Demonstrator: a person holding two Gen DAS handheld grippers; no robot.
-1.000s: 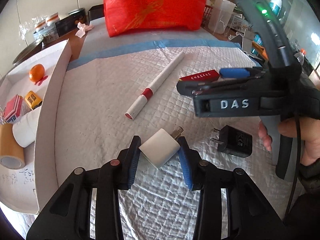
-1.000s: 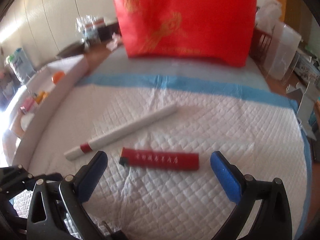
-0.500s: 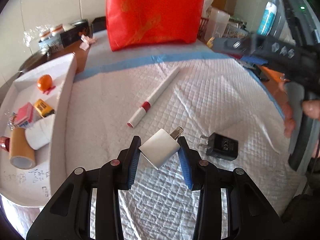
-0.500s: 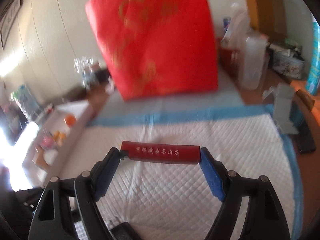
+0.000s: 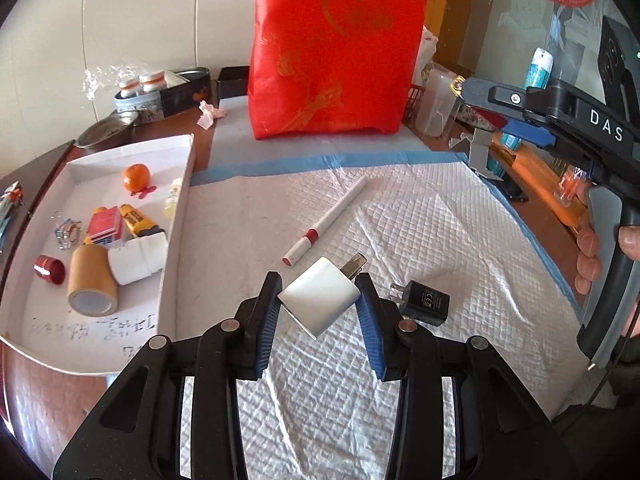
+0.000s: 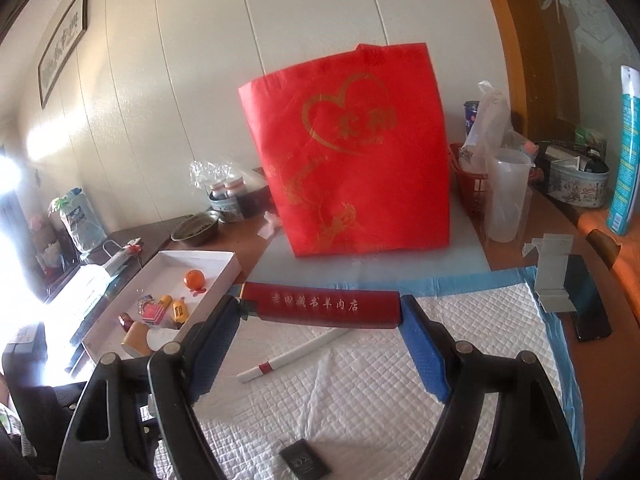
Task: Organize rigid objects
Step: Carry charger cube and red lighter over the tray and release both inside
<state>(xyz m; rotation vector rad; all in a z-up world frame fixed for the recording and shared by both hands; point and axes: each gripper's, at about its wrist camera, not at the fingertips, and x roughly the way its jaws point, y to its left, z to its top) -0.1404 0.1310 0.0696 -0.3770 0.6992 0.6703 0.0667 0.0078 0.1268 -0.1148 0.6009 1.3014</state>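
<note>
My left gripper (image 5: pixel 319 292) is shut on a white plug adapter (image 5: pixel 320 297), held tilted above the white quilted pad (image 5: pixel 440 240) with its prongs pointing up and right. A black plug adapter (image 5: pixel 424 303) lies on the pad just right of it. Beyond them a white pen with a red band (image 5: pixel 326 222) lies diagonally. In the right wrist view my right gripper (image 6: pixel 320 312) is shut on a long red lighter (image 6: pixel 322 305), gripped end to end and lifted clear of the pad. The same gripper (image 5: pixel 496 118) shows at the upper right of the left wrist view, held by a hand (image 5: pixel 592 252).
A white tray (image 5: pixel 176 216) at the pad's left holds an orange, a tape roll, a red cap and several small items. A red bag (image 5: pixel 336 52) stands at the back. A clear jug (image 6: pixel 506 196), a basket, tins and a phone (image 6: pixel 588 300) crowd the right edge.
My right gripper closed on the red lighter and lifted it off the pad, tilting upward. My left gripper rose with the white adapter still in it.
</note>
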